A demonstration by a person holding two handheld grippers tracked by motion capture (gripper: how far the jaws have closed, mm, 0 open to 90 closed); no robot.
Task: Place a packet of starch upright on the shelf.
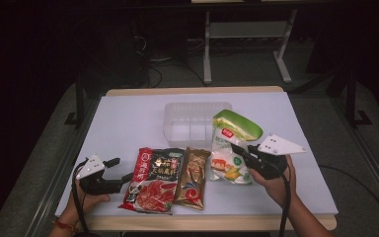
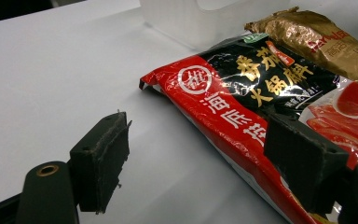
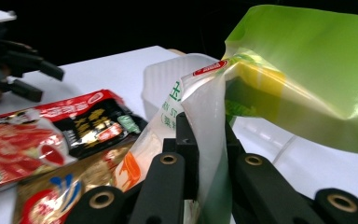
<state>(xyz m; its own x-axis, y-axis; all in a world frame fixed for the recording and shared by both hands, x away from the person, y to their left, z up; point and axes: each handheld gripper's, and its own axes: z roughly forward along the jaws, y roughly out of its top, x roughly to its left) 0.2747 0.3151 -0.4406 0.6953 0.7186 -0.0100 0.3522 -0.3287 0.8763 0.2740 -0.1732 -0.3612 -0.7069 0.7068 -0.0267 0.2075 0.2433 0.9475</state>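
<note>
A clear tub [image 1: 196, 123] stands on the white tabletop [image 1: 128, 118], and it serves as the landmark here. Nothing is seen inside the tub, so the packing is judged to be at its start: none of the three packets has been placed yet.

The green bag [image 1: 229, 148] is pinched at its edge by the right tool [image 1: 241, 150], whose jaws are pressed together on the film. In the right gripper view the bag [image 3: 303, 70] is seen raised between the black jaws, its green end tilted up, with the tub wall just behind it. From above, the bag is seen just to the right of the tub and in front of its right corner, the upper end near the rim. This packet is taken to be the one in hand, with the lift and the drop into the tub not yet done.

Two packets lie flat in front of the tub: the red packet [image 1: 153, 180] and, just beside it on the tub's right side, the gold packet [image 1: 192, 177]. Both are untouched and are left for later.

The left tool [image 1: 116, 170] rests on the tabletop, well in front of the tub and to its left. Its jaws are spread, with one pad over the edge of the red packet [image 2: 242, 107] and nothing gripped.
</note>
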